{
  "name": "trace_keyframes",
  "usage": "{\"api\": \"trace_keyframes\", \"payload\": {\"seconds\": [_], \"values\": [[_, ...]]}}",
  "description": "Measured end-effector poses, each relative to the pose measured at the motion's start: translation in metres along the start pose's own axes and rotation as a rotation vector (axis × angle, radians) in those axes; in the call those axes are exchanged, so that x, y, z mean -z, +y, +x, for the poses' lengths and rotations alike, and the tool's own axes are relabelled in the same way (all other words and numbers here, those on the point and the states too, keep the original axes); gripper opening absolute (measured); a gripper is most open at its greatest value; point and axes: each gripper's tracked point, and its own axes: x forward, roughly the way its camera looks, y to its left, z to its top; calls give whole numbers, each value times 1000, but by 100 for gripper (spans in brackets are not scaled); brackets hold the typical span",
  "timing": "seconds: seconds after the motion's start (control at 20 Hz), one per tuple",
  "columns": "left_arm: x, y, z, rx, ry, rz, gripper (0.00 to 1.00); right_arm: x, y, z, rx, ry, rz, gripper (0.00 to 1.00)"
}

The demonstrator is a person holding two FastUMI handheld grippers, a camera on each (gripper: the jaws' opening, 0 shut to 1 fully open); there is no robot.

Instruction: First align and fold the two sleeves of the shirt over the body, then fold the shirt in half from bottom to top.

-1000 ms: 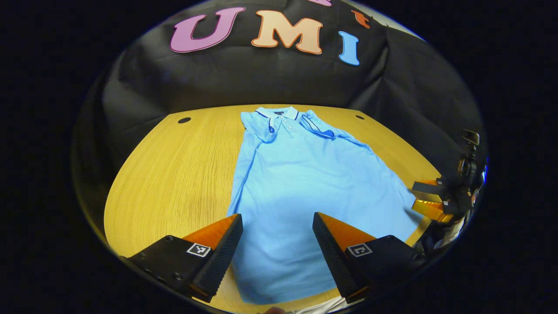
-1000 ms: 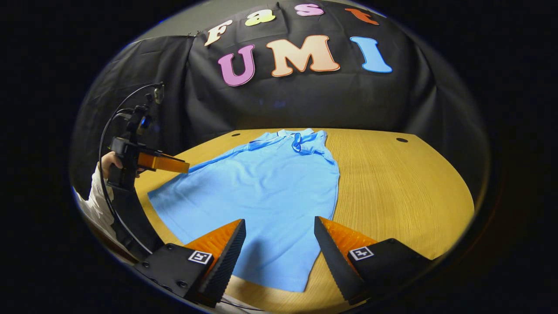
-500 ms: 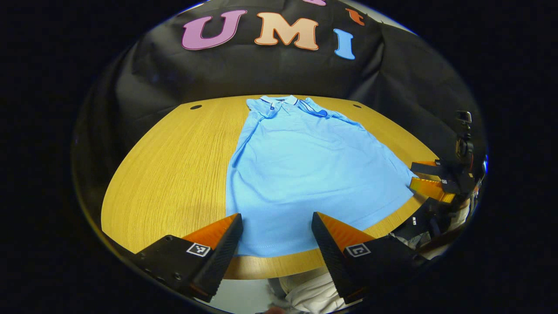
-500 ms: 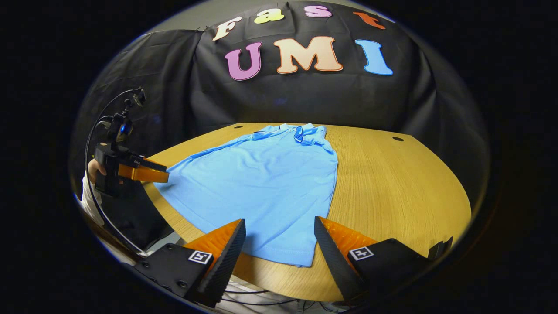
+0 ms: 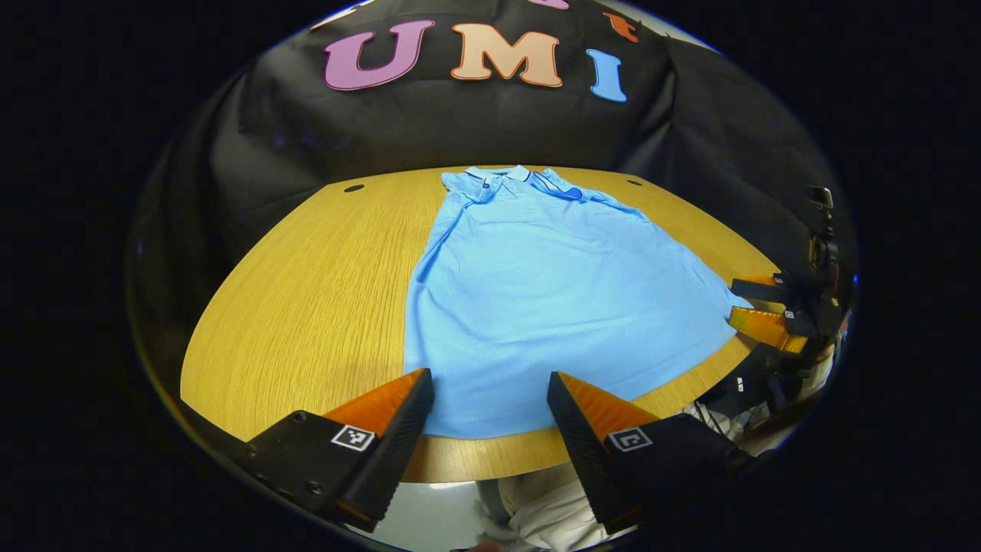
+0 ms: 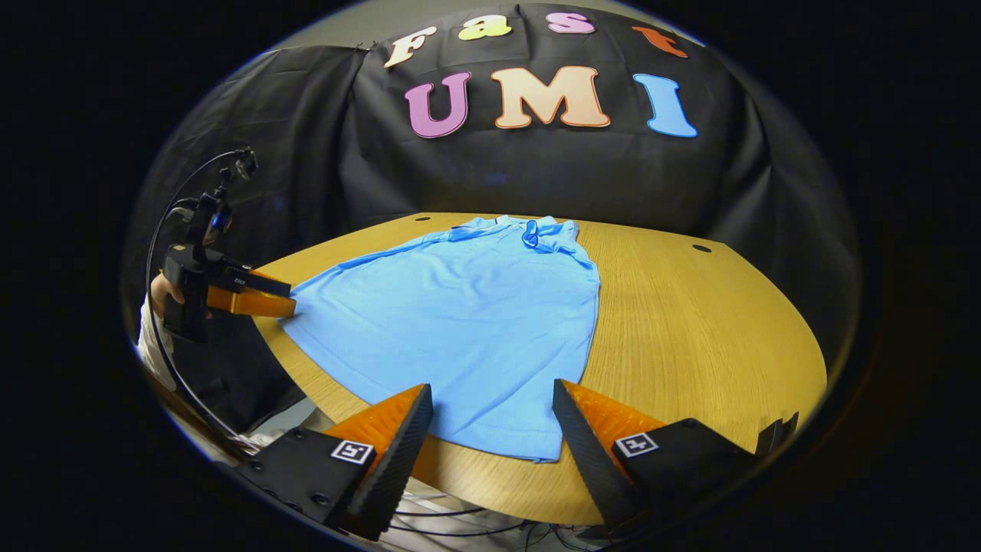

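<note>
The shirt [image 5: 536, 299] lies flat on the tabletop [image 5: 306, 299], collar toward the far wall and hem [image 5: 490, 429] just inside the near edge. Both sleeves seem already folded over the body, so I judge the bottom-to-top fold is the step in hand. The left tool [image 5: 488, 399] hangs above the hem with its fingers wide apart and holds nothing; the right tool [image 6: 490, 410] is the same, above the other hem corner [image 6: 548, 456]. To fold well, each tool should come down on one hem corner, pinch both layers, and both should travel together toward the collar [image 5: 498, 175]. The wooden tabletop is smooth with two small holes [image 5: 354, 188] at the far side; black cloth [image 5: 460, 130] closes the booth behind.
</note>
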Motion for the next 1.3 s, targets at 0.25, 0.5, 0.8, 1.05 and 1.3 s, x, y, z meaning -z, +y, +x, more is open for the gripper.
{"api": "trace_keyframes", "payload": {"seconds": [0.25,0.5,0.8,1.05,1.3], "values": [[-2,-8,3,4,-21,10,90,1,9,2,-32,11,-12,83],[-7,-28,9,55,-45,19,17,2,28,2,-89,20,-41,48],[-10,-29,9,59,-66,12,0,0,31,3,-98,18,-28,10],[-18,-27,9,65,-72,-4,0,-11,25,6,-80,-15,-4,10],[-50,-26,14,85,-136,-13,0,-37,12,21,-62,-65,74,3]]}}
